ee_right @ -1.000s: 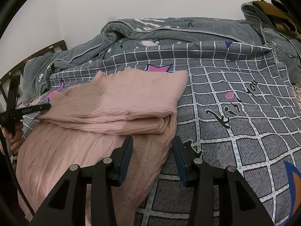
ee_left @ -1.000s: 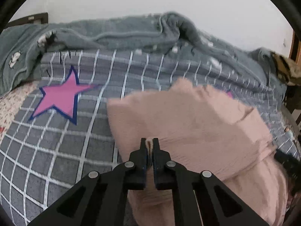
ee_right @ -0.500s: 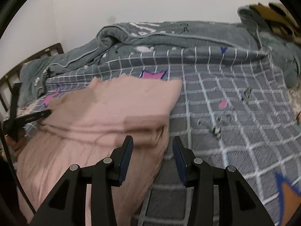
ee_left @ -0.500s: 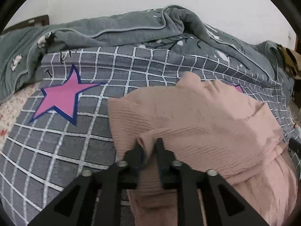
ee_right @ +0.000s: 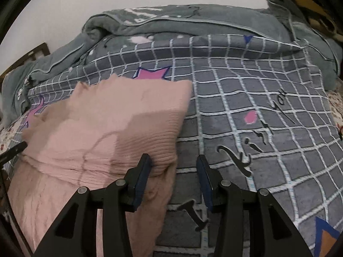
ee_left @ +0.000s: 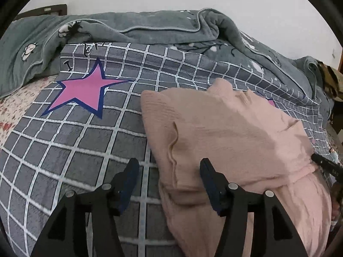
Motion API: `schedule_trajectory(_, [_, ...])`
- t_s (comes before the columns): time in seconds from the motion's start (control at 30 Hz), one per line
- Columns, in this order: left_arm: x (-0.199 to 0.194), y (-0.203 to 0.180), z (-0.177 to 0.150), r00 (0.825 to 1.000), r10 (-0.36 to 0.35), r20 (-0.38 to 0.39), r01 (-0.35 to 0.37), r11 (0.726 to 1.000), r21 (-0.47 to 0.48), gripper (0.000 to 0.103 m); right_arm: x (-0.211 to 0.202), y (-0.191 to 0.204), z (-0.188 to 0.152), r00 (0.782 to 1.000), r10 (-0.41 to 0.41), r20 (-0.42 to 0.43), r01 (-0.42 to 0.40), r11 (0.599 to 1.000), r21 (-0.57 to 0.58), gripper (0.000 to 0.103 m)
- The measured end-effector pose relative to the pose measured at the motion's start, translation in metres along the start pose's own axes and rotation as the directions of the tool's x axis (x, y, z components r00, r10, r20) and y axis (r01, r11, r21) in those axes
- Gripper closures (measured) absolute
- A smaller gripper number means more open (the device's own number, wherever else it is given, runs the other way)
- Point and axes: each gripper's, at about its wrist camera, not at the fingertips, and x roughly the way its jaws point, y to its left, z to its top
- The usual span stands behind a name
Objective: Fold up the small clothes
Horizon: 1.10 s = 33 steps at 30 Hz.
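A pink knitted sweater (ee_left: 225, 132) lies folded over itself on a grey checked bedspread (ee_left: 64, 145). My left gripper (ee_left: 168, 171) hangs over the sweater's left folded edge; its jaws are opening, the fold lies loose between them and the pads do not press on it. In the right wrist view the sweater (ee_right: 120, 124) fills the left half. My right gripper (ee_right: 173, 167) stands open at the sweater's right folded corner, whose knit lies against the left fingertip (ee_right: 144, 167); the right one is over bare bedspread (ee_right: 246, 98).
A crumpled grey-green blanket (ee_left: 150, 25) runs along the wall behind the bedspread. A pink star (ee_left: 85, 87) is printed left of the sweater. A floral sheet (ee_left: 12, 115) shows at the bed's left edge. A camouflage cloth (ee_right: 317, 19) lies at the far right.
My left gripper was shut on the sweater's fold; its jaws have parted and the fold has dropped onto the sweater. The right gripper, still open, has moved in on the sweater's right corner.
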Motion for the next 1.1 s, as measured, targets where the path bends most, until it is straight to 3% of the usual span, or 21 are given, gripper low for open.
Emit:
schedule_trajectory(0.13, [-0.013,-0.001,-0.013,1.000,0.006,-0.002,-0.006,1.000,-0.009,0.038,-0.027,0.011,-0.010,0.997,-0.053,0.050,0.055,0.998,-0.043,0.060])
schedule_trajectory(0.3, [-0.035,-0.006,-0.037,1.000,0.011,-0.013,-0.011,1.000,-0.007,0.037,-0.067,0.021,-0.030,0.995,-0.026,0.095,0.032,0.998,-0.061,0.048])
schedule_trajectory(0.63, [-0.077,-0.018,-0.086,1.000,0.008,-0.013,-0.009,0.999,-0.047,0.037,-0.123,0.031,-0.087,0.990,0.014,0.143,0.002,0.994,-0.106,0.048])
schedule_trajectory(0.83, [-0.095,-0.024,-0.111,1.000,-0.022,-0.017,0.021,0.998,-0.064,0.037,-0.136,0.031,-0.120,0.992,0.103,0.066,-0.096,0.989,-0.109,0.048])
schedule_trajectory(1.1, [-0.112,-0.035,-0.144,0.999,-0.028,-0.043,0.028,0.999,-0.021,0.037,-0.149,0.034,-0.167,0.988,0.150,0.029,-0.146,0.982,-0.119,0.048])
